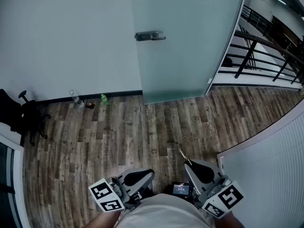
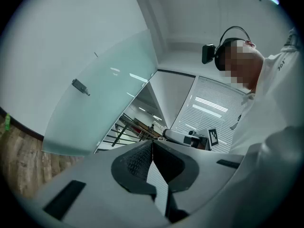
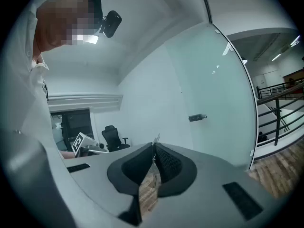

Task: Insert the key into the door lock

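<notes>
The frosted glass door (image 1: 190,42) stands across the wooden floor, and its metal handle with the lock (image 1: 149,36) is on its left edge. The same handle shows small in the left gripper view (image 2: 80,87) and the right gripper view (image 3: 197,118). My right gripper (image 1: 186,163) is low by the person's body, far from the door, shut on a thin key (image 1: 181,152) that points toward the door. The key tip (image 3: 156,138) pokes out above the closed jaws (image 3: 153,146). My left gripper (image 1: 151,173) is beside it, shut with nothing held (image 2: 152,144).
A black office chair (image 1: 19,113) stands at the left wall. A clear bottle (image 1: 78,102) and a green bottle (image 1: 104,99) lie at the wall's foot. A black railing (image 1: 266,51) runs past the door on the right. A white ribbed partition (image 1: 270,170) is close on my right.
</notes>
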`<state>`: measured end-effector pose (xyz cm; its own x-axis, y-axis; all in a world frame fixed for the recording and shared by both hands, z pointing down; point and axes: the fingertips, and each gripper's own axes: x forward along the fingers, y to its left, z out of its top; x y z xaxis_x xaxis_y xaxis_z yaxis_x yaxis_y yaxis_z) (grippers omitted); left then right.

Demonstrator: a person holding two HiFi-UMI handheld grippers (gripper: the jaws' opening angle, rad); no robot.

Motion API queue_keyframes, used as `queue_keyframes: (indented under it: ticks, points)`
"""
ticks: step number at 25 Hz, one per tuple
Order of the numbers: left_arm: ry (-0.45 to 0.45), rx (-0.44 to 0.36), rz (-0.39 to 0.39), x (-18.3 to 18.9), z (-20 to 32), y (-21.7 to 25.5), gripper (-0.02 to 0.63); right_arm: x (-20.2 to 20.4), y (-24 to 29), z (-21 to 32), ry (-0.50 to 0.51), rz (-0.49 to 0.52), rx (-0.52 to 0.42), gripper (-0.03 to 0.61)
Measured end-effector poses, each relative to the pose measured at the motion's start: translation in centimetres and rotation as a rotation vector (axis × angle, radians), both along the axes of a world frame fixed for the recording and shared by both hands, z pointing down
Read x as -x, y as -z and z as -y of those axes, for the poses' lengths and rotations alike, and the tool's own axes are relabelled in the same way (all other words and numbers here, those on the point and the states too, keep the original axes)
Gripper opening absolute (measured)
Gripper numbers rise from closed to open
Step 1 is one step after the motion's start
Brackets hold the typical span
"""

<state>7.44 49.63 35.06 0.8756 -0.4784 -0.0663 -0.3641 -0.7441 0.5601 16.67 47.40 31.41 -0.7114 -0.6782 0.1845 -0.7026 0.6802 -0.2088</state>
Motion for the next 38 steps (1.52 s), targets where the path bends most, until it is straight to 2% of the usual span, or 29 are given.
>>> queue_keyframes:
  ticks: [7,18,31,38]
  points:
    - [0.000,-0.018,0.000,0.3,0.8,0.4,0.015,0.4,0.3,1.0,0.001,0.009,-0.016,0.021]
    - [0.005,-0.012,-0.003,0.5,0.6,0.2,0.015,1.0,0.1,0.7,0.032,0.081,0.014,0.021]
    - [0.004,-0.002,-0.015,1.2,0.1,-0.5,0.017,2.2,-0.6,0.5,0.048,0.097,0.037,0.021]
    - [0.000,0.004,-0.021,2.7,0.3,-0.7,0.017,3.7,-1.2,0.7,0.039,0.111,0.064,0.021]
